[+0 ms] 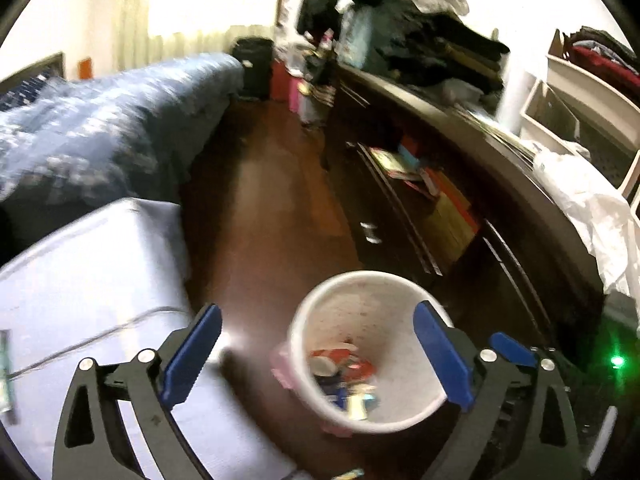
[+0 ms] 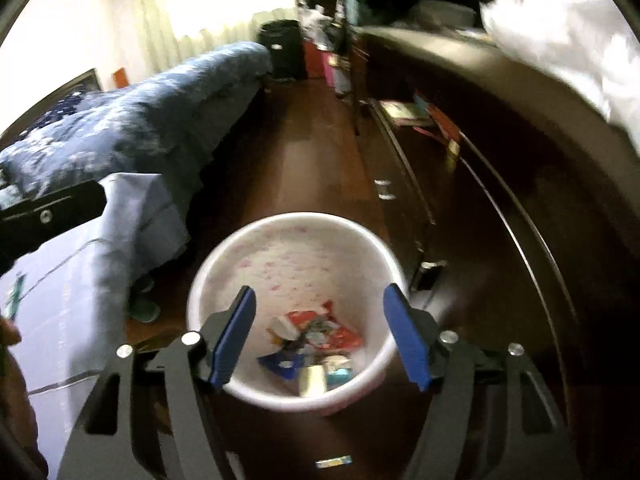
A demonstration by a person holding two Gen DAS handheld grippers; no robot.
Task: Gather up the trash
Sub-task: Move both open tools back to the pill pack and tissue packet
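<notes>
A white waste bin with pink speckles (image 1: 360, 296) stands on the dark wood floor; it also shows in the right wrist view (image 2: 296, 240). Several wrappers and bits of trash (image 1: 344, 376) (image 2: 316, 344) lie at its bottom. My left gripper (image 1: 318, 354) is open and empty, above the bin and a little to its left. My right gripper (image 2: 318, 332) is open and empty, right over the bin's mouth. A small wrapper (image 2: 334, 462) lies on the floor near the bin.
A table with a pale blue cloth (image 1: 80, 280) (image 2: 60, 272) stands left of the bin. A bed with a blue quilt (image 1: 100, 128) lies behind it. A long dark cabinet (image 1: 440, 208) (image 2: 480, 184) runs along the right, cluttered on top. A strip of floor (image 1: 260, 200) runs between.
</notes>
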